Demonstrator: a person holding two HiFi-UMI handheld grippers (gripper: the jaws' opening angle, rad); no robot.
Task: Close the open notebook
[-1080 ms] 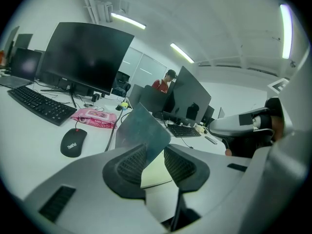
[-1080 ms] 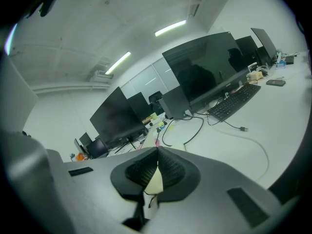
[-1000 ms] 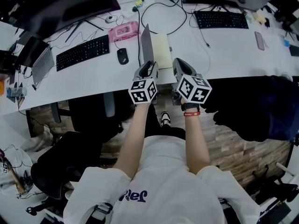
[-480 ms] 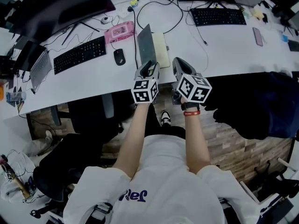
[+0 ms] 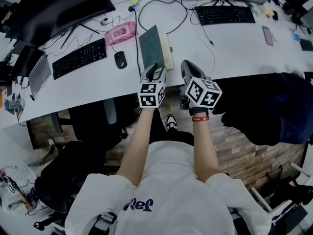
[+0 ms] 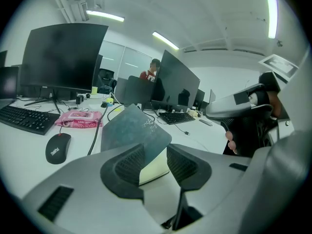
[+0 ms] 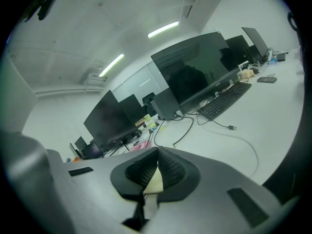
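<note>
The notebook (image 5: pixel 152 47) lies on the white desk (image 5: pixel 234 48), near its front edge. Its dark grey cover (image 6: pixel 134 129) leans over the yellowish pages (image 5: pixel 169 49), leaving only a strip of them showing on the right. My left gripper (image 5: pixel 155 72) is just in front of the notebook, and its jaws are opening. In the left gripper view (image 6: pixel 157 156) the cover's lower edge shows in the gap, and the pads do not press on it. My right gripper (image 5: pixel 188 68) hovers beside it at the desk edge. Its tips meet (image 7: pixel 157 164), with only a sliver of page visible behind them.
A black mouse (image 5: pixel 119 59), a pink case (image 5: pixel 120 33) and a black keyboard (image 5: pixel 79 58) lie left of the notebook. A second keyboard (image 5: pixel 224 14), cables and a phone (image 5: pixel 266 35) are to the right. Monitors line the back. Black chairs (image 5: pixel 73 165) stand below the desk.
The cover has swung from nearly upright down toward the pages. The left gripper's jaws have spread wider, and both grippers stay at the desk edge.
</note>
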